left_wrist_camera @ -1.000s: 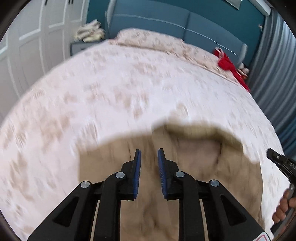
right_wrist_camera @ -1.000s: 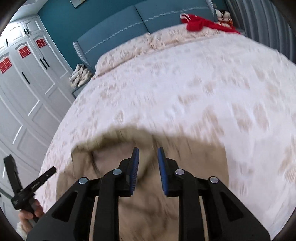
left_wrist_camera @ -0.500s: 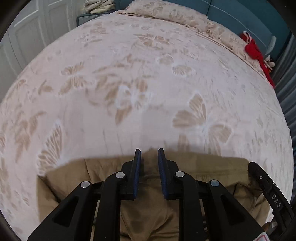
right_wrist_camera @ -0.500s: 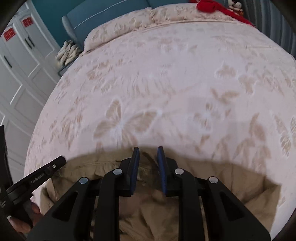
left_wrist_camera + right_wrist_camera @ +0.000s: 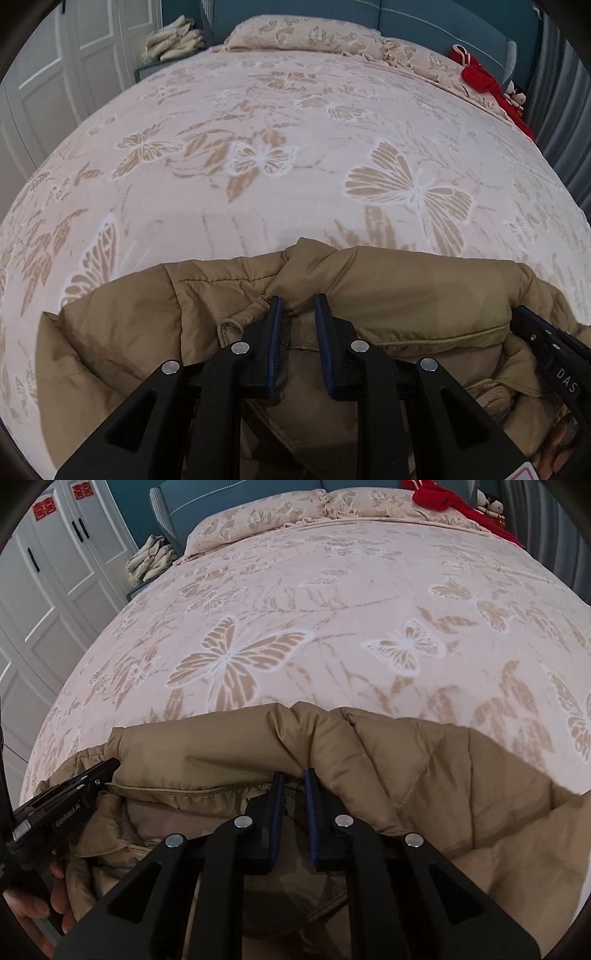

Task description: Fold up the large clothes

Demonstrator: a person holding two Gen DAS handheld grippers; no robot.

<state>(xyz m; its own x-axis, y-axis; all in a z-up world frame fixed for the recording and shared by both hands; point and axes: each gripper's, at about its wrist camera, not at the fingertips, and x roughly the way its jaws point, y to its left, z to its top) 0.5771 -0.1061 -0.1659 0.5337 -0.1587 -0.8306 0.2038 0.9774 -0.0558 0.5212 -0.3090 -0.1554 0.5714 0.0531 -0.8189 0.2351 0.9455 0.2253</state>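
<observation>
Tan puffy coat (image 5: pixel 388 295) lies on bed (image 5: pixel 280 122), near edge, long side running left to right. Left tongs (image 5: pixel 297 301) pinch its top edge, small gap. Right tongs (image 5: pixel 294 775) just closed tighter, pinching same edge. Both equally near; coat straight under them.

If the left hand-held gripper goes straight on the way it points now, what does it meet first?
Most likely the tan padded jacket: its puffed fold lies just past the left hand-held gripper, with the butterfly bedspread beyond.

Tan quilted jacket (image 5: pixel 406 288) on pale pink bedspread (image 5: pixel 295 110) with beige butterflies
</observation>
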